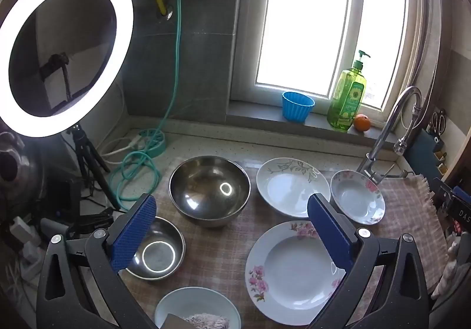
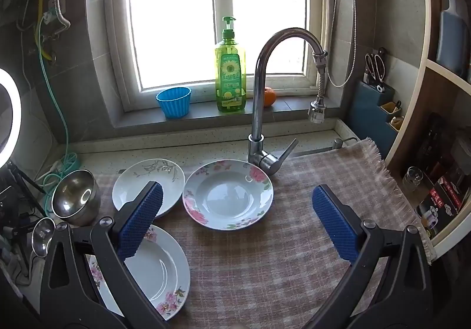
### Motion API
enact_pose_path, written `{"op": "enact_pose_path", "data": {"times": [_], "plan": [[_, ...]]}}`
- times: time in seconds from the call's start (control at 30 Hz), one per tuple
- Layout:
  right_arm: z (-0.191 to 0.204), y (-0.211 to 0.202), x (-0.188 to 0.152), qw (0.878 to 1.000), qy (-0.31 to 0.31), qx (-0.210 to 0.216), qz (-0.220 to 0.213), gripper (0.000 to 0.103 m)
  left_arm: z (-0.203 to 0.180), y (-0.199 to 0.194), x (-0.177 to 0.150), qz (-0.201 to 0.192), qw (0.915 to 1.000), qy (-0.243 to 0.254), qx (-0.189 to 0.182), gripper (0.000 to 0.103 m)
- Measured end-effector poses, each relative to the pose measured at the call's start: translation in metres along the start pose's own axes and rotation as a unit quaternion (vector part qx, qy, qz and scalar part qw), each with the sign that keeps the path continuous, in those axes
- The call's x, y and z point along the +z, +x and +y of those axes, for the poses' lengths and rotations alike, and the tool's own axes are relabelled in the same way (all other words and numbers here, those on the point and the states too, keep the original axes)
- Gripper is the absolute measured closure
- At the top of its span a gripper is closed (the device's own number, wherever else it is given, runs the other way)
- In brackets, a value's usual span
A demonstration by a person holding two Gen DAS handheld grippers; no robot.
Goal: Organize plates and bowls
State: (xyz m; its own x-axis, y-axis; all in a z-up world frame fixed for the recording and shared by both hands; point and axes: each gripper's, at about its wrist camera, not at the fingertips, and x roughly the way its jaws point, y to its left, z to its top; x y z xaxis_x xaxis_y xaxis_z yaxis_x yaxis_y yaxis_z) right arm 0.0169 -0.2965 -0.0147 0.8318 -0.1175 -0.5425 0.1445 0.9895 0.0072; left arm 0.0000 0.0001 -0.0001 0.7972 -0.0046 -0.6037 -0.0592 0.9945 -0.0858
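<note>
On a checked cloth [image 1: 223, 258] lie a large steel bowl [image 1: 209, 190], a small steel bowl [image 1: 157, 252], a white bowl [image 1: 197, 310] at the front, a leaf-pattern plate [image 1: 291, 186], a deep pink-flower plate [image 1: 357, 196] and a large pink-flower plate [image 1: 294, 273]. My left gripper [image 1: 232, 229] is open and empty above the cloth between the small steel bowl and the large flower plate. My right gripper [image 2: 235, 223] is open and empty above the cloth, in front of the deep flower plate [image 2: 228, 195]. The leaf plate [image 2: 147, 184], large flower plate [image 2: 156, 273] and steel bowl [image 2: 75, 196] lie to its left.
A faucet [image 2: 262, 93] stands behind the deep plate. A soap bottle [image 2: 230, 69], blue cup [image 2: 173, 101] and orange [image 2: 269, 96] sit on the windowsill. A ring light [image 1: 64, 49] on a tripod and green cable [image 1: 138, 173] are at the left. Shelves [image 2: 435, 152] are at the right.
</note>
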Motion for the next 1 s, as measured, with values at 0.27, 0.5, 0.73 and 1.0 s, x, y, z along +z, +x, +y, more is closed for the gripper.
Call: {"op": "enact_pose_path", "data": {"times": [0.27,0.5,0.73,1.0], "plan": [[0.0002,0.0022,-0.0017,1.000,-0.004,-0.005,0.005,0.000,-0.0020,0.0004,-0.0039,0.000,0.9999,-0.006,-0.014,0.001],[0.0012,0.0029,0.0000,1.000,0.000,-0.005,0.005,0.000,-0.0002,0.0042,-0.0024,0.004,0.9999,-0.005,-0.009,0.001],[0.0003,0.0021,0.0005,1.000,0.000,-0.004,0.005,0.000,-0.0017,0.0038,-0.0024,0.006,0.9999,-0.004,-0.010,0.001],[0.0027,0.0021,0.0009,1.000,-0.001,-0.005,0.003,0.000,-0.0015,0.0028,-0.0015,0.006,0.9999,-0.007,-0.011,0.001]]}}
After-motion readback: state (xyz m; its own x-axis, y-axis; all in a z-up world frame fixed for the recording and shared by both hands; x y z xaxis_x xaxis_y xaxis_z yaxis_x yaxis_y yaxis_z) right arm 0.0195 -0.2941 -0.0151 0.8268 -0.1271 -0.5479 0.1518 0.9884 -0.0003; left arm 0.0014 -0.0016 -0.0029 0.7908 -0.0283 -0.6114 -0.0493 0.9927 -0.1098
